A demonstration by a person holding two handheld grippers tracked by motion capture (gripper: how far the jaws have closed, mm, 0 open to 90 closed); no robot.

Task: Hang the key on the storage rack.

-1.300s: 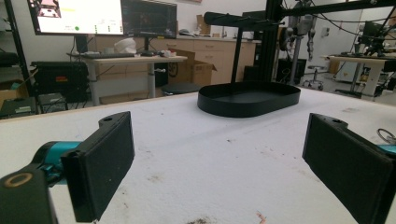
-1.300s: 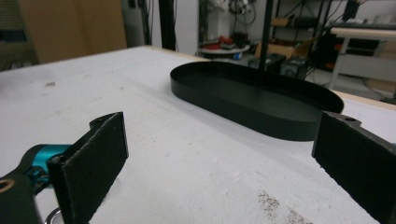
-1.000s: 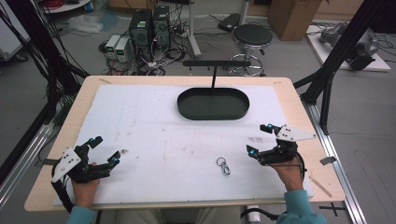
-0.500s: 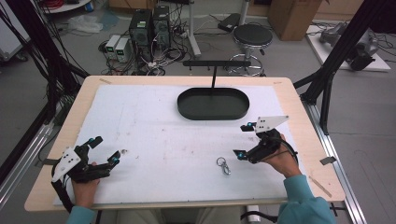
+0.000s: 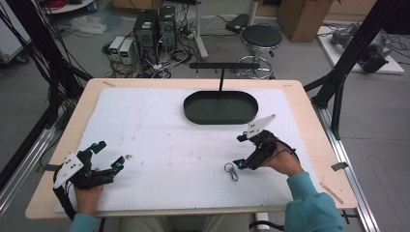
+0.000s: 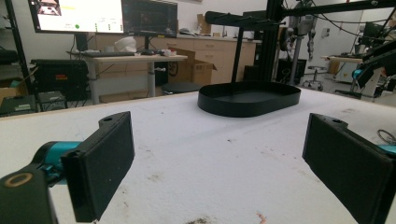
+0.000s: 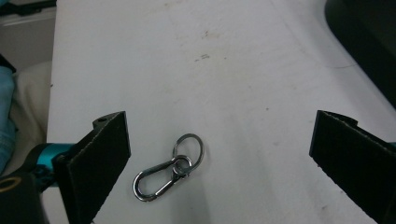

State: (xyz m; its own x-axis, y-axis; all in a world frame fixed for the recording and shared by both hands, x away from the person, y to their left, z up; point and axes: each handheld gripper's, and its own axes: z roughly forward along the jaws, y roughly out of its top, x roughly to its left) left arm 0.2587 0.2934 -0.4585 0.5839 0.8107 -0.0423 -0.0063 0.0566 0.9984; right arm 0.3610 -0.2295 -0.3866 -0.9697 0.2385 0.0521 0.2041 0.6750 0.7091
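Since the earlier frames the right gripper has swung in from the right edge of the mat toward the lower centre and now tilts down just beside the carabiner clip; the left gripper sits where it was, at lower left. High view: clip with its key ring lies flat on the white mat, lower centre of the frame, well apart from the black oval tray at upper centre. Right gripper's jaws stand wide apart, lower tip near the clip, not touching it as far as I can tell. Left gripper also spread open, resting low on the mat, holding nothing. Left gripper view: both black pads at the lower corners with bare mat between them; tray ahead at centre, empty; a sliver of ring wire at the right edge. Right gripper view: clip at lower centre, ring joined at its upper end, lying between the parted jaws but closer to the left pad; dark tray rim at upper right corner. Progress, as judged: approach is nearly done, nothing grasped yet. Left to do, likely: centre over the clip, close, lift, and carry it to the tray.
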